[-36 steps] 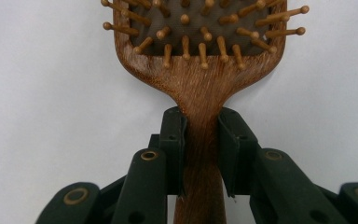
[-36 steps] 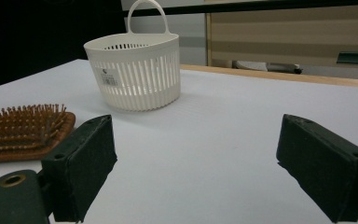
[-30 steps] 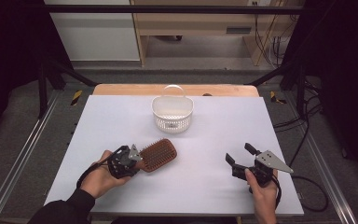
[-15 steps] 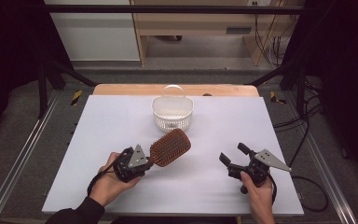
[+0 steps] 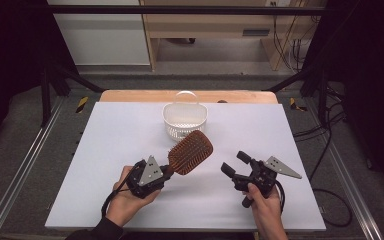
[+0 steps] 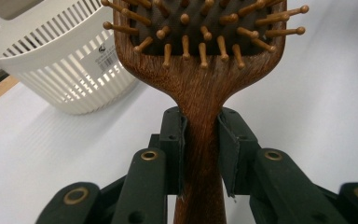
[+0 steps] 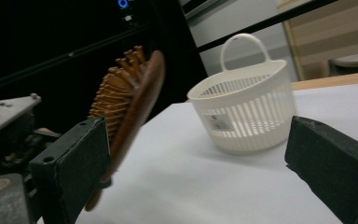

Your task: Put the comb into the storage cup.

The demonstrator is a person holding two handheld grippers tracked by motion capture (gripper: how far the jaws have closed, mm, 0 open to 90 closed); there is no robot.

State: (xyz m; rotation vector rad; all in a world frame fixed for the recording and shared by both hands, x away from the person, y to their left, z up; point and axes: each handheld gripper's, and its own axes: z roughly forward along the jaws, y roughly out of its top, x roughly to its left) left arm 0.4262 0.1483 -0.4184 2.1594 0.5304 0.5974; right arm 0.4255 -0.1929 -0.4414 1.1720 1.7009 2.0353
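At the near left of the tabletop (image 5: 130, 125), the left tongs (image 5: 166, 172) are clamped on the handle of a wooden hairbrush (image 5: 191, 151), whose bristled head is raised off the surface and tilted toward the white basket (image 5: 185, 120) at the far middle. To the right, well apart from the brush, the right tongs (image 5: 236, 164) have just been opening and stand wide apart with nothing between them.

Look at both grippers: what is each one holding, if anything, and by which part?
The left gripper is shut on the wooden hairbrush, gripping its handle just below the head. The right gripper stands open and holds nothing.
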